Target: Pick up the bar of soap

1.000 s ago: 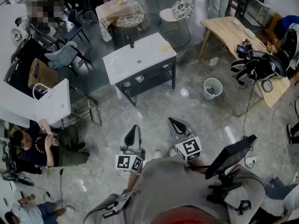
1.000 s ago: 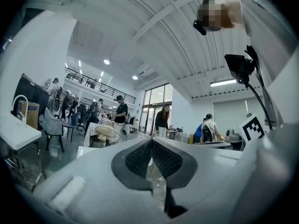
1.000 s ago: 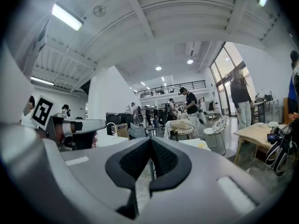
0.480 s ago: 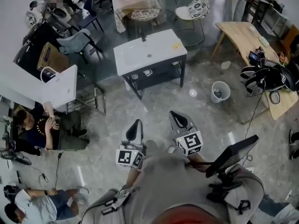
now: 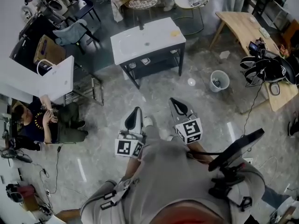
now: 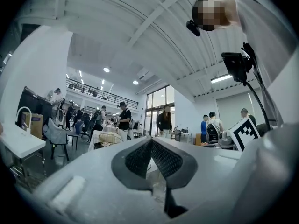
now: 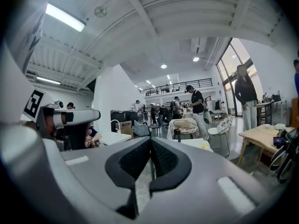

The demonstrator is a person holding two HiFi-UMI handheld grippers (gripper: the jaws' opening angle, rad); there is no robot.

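Since the earlier look the whole scene slid up the head view: the white basin-topped washstand on dark legs (image 5: 159, 29) sat higher and a touch further right in the frame, while both tools held much the same spot in front of the body. So nothing of the task itself was done yet, by my reading. The small yellow bar of soap (image 5: 174, 33) lay untouched near the right-hand end of that worktop, well apart from either tool, with open floor between. The left tool (image 5: 135, 112) was clenched on nothing, its dark ribbed pads meeting at the tip in its own view with only the distant room beyond them. The right tool (image 5: 174, 101) was likewise clenched and empty, its pads pressed together and aimed roughly toward the washstand, whose white top and yellow speck showed past them. What remained, as I judged it, was everything: close the distance, release one tool, bring it over the bar and shut on it, then lift. The grey marbled floor (image 5: 140, 97) was shiny. Around it spread a busy open hall: a pale wooden table (image 5: 238, 24) at the right with black bags heaped on its near end, a small white bucket (image 5: 219, 80) on the floor beside it, and a seated person in dark clothes (image 5: 39, 125) at the left by a white desk.
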